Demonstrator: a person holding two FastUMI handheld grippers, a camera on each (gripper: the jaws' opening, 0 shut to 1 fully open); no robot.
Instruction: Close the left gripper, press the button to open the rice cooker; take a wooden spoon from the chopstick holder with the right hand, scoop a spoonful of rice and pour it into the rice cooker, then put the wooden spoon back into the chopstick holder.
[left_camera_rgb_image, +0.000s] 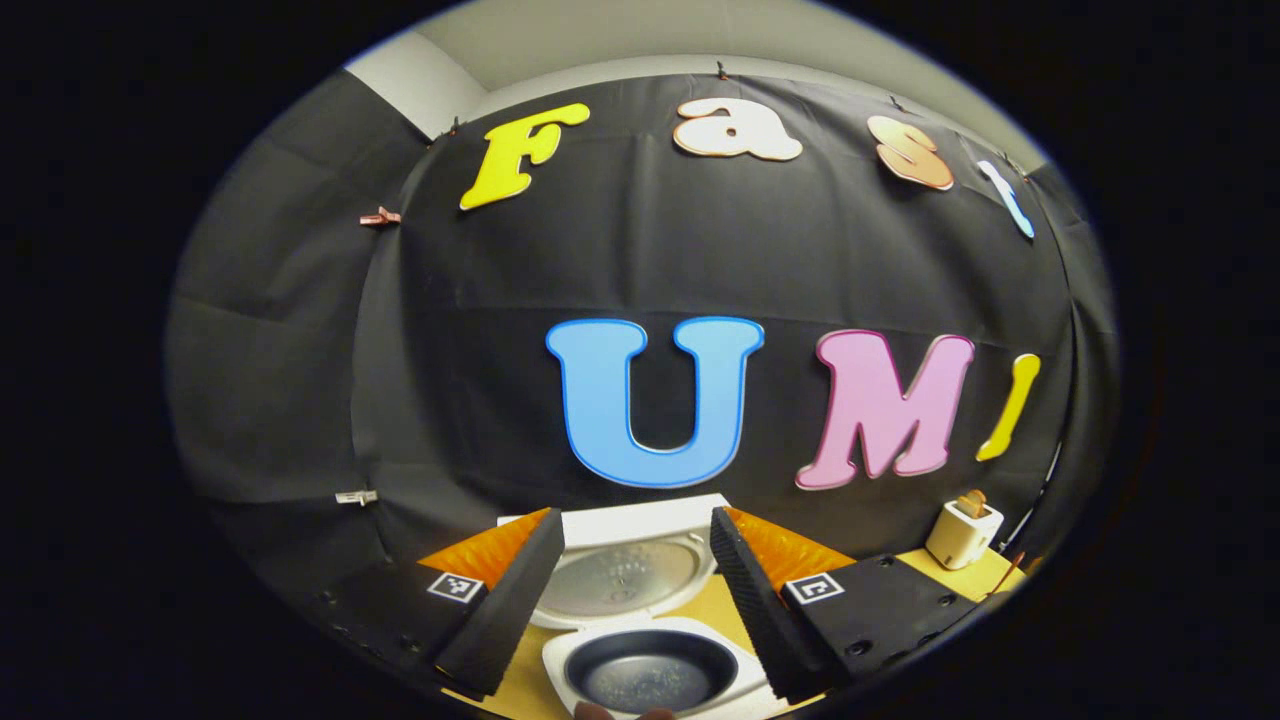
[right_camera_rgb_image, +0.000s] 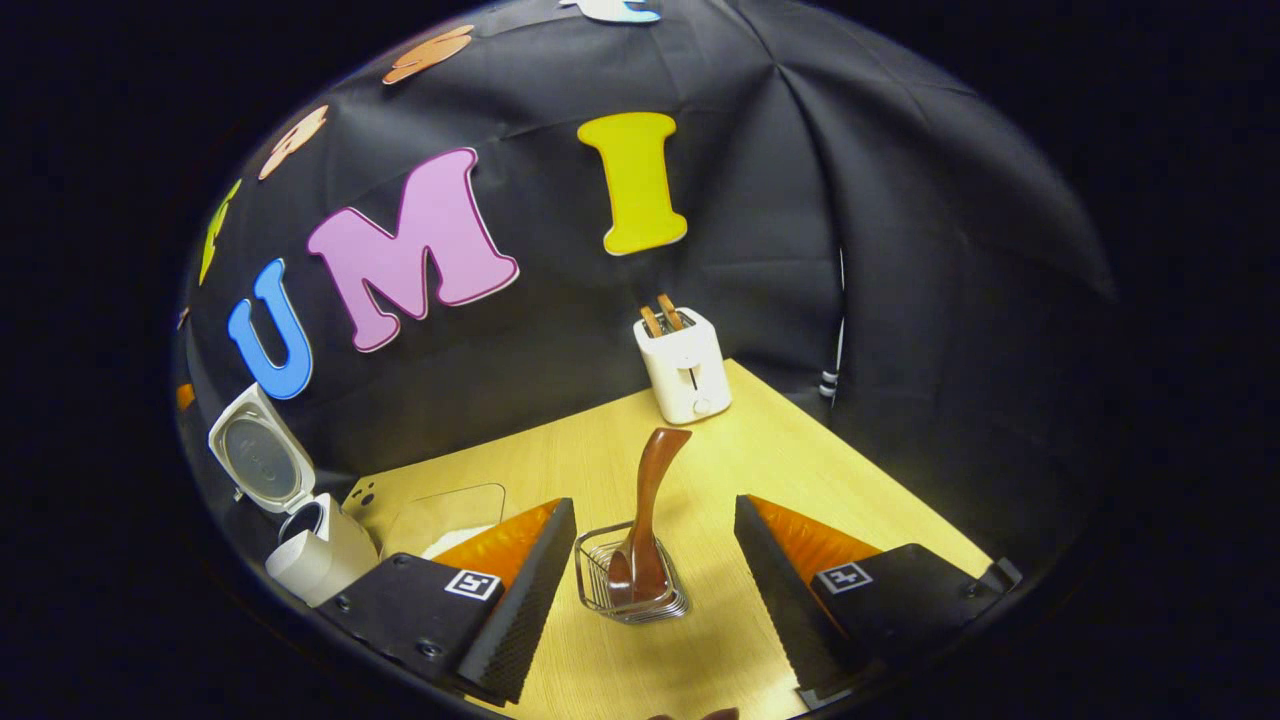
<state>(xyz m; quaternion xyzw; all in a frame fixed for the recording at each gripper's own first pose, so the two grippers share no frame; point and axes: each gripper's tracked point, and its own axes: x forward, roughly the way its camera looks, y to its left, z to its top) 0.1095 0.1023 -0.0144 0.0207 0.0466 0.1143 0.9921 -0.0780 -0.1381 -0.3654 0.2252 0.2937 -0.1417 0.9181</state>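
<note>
The white rice cooker (left_camera_rgb_image: 590, 655) stands just below my left gripper (left_camera_rgb_image: 635, 525), its lid (left_camera_rgb_image: 620, 575) swung up and back. Pale specks lie on the floor of its dark inner pot (left_camera_rgb_image: 650, 672). The left fingers are spread wide with nothing between them. In the right gripper view a brown wooden spoon (right_camera_rgb_image: 652, 490) stands bowl-down in a wire chopstick holder (right_camera_rgb_image: 600, 590) on the table. My right gripper (right_camera_rgb_image: 655, 505) is open, with the handle rising between its fingers and touching neither. The open rice cooker (right_camera_rgb_image: 310, 555) sits at the far left, with a clear rice container (right_camera_rgb_image: 445, 515) beside it.
A white toaster (right_camera_rgb_image: 685, 365) with two slices in it stands at the back of the light wooden table (right_camera_rgb_image: 800, 470), against the black cloth wall. The same toaster (left_camera_rgb_image: 963, 530) sits at the right in the left gripper view.
</note>
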